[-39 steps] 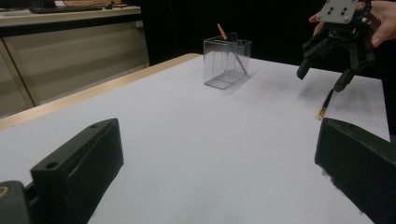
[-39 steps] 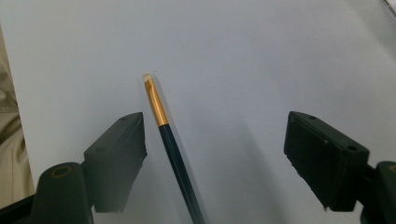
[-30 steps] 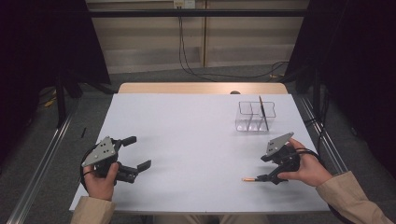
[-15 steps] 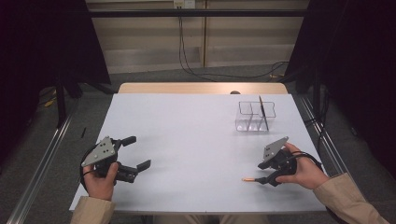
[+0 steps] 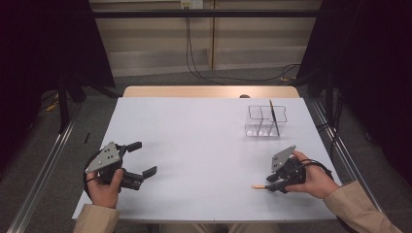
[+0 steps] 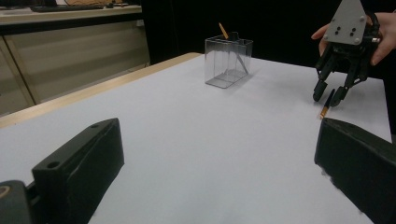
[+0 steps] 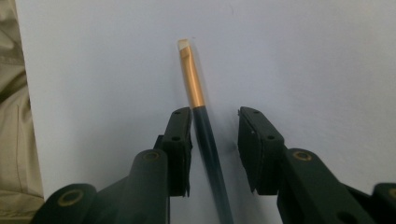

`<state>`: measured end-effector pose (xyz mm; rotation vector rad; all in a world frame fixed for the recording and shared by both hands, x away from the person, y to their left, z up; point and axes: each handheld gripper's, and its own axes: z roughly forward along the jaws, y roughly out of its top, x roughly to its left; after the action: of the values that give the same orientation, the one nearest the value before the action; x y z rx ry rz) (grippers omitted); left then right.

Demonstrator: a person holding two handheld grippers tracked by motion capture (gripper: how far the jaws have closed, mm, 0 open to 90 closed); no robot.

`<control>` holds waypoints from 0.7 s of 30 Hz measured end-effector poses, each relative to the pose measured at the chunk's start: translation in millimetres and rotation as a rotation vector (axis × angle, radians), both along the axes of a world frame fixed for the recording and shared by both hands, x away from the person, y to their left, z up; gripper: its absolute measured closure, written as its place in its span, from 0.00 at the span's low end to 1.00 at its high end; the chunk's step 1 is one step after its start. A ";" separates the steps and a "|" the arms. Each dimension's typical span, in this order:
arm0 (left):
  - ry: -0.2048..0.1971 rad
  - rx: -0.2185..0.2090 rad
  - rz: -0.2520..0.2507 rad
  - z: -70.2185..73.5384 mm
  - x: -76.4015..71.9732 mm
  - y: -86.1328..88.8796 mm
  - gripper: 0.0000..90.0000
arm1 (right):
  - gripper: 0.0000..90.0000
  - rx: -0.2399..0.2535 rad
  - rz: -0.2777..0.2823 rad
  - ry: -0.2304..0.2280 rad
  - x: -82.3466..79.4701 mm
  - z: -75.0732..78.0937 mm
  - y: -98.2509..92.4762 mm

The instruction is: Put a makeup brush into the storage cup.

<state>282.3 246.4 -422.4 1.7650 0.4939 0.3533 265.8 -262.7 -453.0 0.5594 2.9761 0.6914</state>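
Observation:
A thin brush (image 5: 259, 186) with a dark handle and an orange ferrule lies flat on the white table (image 5: 204, 136) near the front right. My right gripper (image 5: 272, 184) points down over it. Its jaws have just been closing and straddle the handle (image 7: 194, 88). The handle runs along one pad while a gap separates it from the other, so the right gripper (image 7: 214, 116) is open. In the left gripper view, the right gripper (image 6: 328, 95) stands above the brush (image 6: 325, 107). My left gripper (image 5: 144, 158) rests wide open at the front left, nothing between its jaws (image 6: 218, 128).
A clear divided container (image 5: 265, 121) stands at the back right of the table, with another dark, orange-tipped brush (image 6: 224, 31) leaning inside the container (image 6: 228, 60). The table's front edge runs just below both hands.
The right gripper's jaws have narrowed around the brush handle and the hand has shifted slightly. The left gripper has stayed still.

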 end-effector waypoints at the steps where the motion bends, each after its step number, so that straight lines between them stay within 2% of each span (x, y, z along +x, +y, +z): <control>1: 0.000 0.001 0.000 -0.1 0.0 0.2 0.01 | 0.74 -0.003 0.003 0.006 0.1 -0.8 0.8; 15: 0.001 -0.001 0.002 -0.8 0.1 -0.3 0.01 | 0.92 -0.013 -0.033 0.008 5.1 -1.1 0.1; 21: 0.003 -0.004 0.004 -1.0 0.0 -0.6 0.01 | 0.92 -0.017 -0.046 0.022 6.1 -0.8 0.9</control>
<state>282.3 245.8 -423.4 1.7611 0.4998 0.3523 272.0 -261.7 -453.8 0.6368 2.9757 0.6607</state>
